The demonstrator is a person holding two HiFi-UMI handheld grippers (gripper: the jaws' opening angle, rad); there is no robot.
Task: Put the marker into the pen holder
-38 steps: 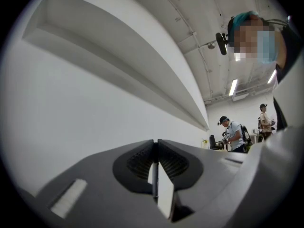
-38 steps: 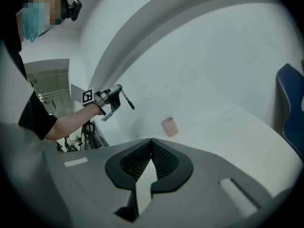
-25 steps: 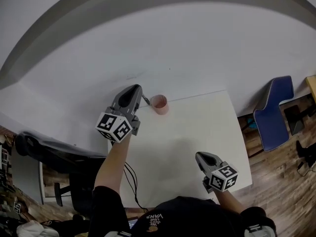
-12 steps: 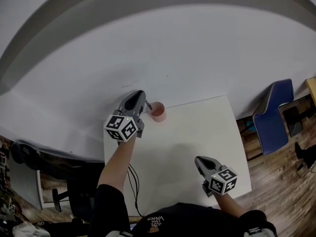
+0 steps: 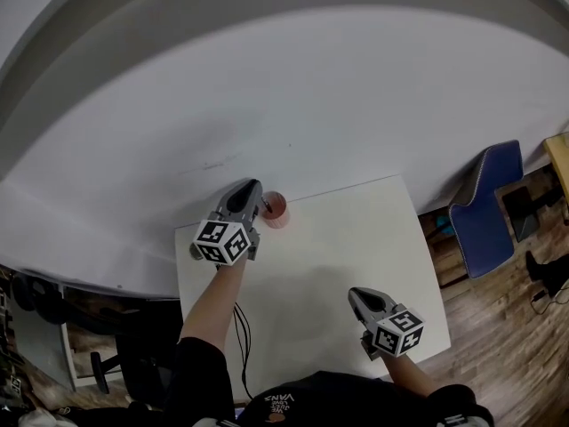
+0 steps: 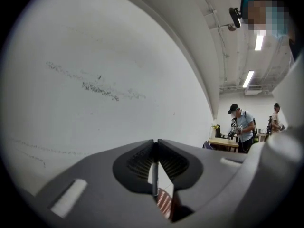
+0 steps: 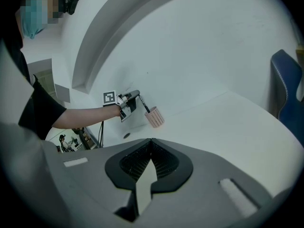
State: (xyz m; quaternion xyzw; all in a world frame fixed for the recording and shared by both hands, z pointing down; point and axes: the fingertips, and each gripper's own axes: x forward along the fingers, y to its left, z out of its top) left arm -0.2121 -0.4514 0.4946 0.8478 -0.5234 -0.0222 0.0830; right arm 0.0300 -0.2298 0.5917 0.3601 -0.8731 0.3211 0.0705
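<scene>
a: what's different from a second ago?

b: the left gripper (image 5: 259, 205) is closer to the holder (image 5: 276, 207). a second back there is a gap between its tip and the cup, with the marker poking out beside the rim. now the tip sits right against the rim and hides part of it.

a: is it gripping the marker (image 7: 143, 104)?

b: yes. its jaws are clamped on the thin dark barrel, which runs straight down between them, and the pink mesh of the cup shows just beyond and below the tips.

a: so where is the marker's end?

b: from the right gripper's (image 7: 151, 144) side the marker slants down out of the left jaws to the cup's mouth. the end looks at or just inside the mouth; i can't tell how deep.

a: and the right one?

b: jaws together on nothing, low over the near part of the table (image 5: 338, 238), well apart from the cup, much where it is a second ago.

a: what does that mean for the task?

b: i judge the approach is over and the drop is next. the marker is tilted, so opening the jaws with the end only on the rim could tip it outside or nudge the light cup. easing it lower first looks safer.
</scene>
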